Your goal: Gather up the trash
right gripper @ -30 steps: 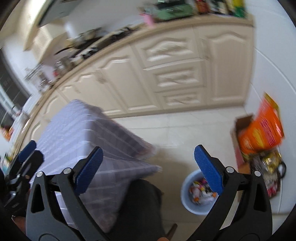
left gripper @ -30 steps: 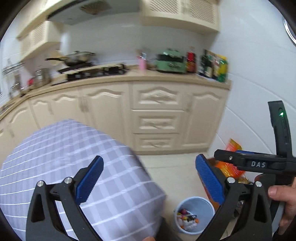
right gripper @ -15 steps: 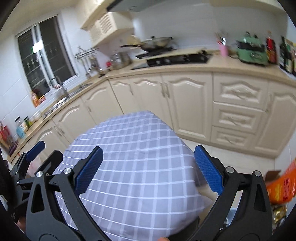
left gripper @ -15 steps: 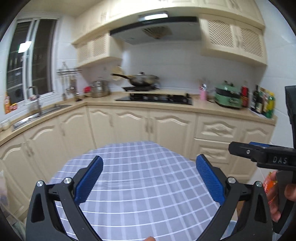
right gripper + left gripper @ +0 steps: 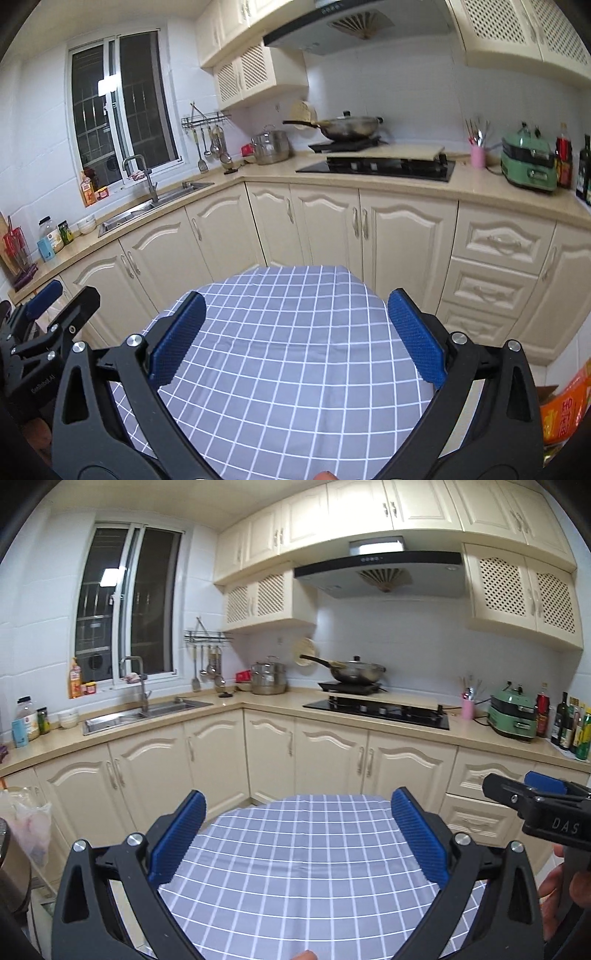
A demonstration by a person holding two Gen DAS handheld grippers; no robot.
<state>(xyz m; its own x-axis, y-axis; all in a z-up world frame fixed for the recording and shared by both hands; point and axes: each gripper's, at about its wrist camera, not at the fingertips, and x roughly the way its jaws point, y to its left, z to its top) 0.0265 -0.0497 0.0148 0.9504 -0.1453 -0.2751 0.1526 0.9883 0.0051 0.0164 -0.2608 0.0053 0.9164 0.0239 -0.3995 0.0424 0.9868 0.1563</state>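
My left gripper is open and empty, held over a round table covered in a grey-blue checked cloth. My right gripper is open and empty too, over the same table. Each gripper appears at the edge of the other's view: the right gripper on the right, the left gripper on the left. I see no loose trash on the visible part of the cloth. An orange snack bag shows low at the right. No bin is in view.
Cream cabinets and a beige counter run behind the table, with a sink, a hob with a wok and a green cooker. A clear plastic bag hangs at the left. A hand holds the right gripper.
Both views have swung up from the floor to the table top and the kitchen counter. The pale blue bin with trash has left both views. Both grippers stay open.
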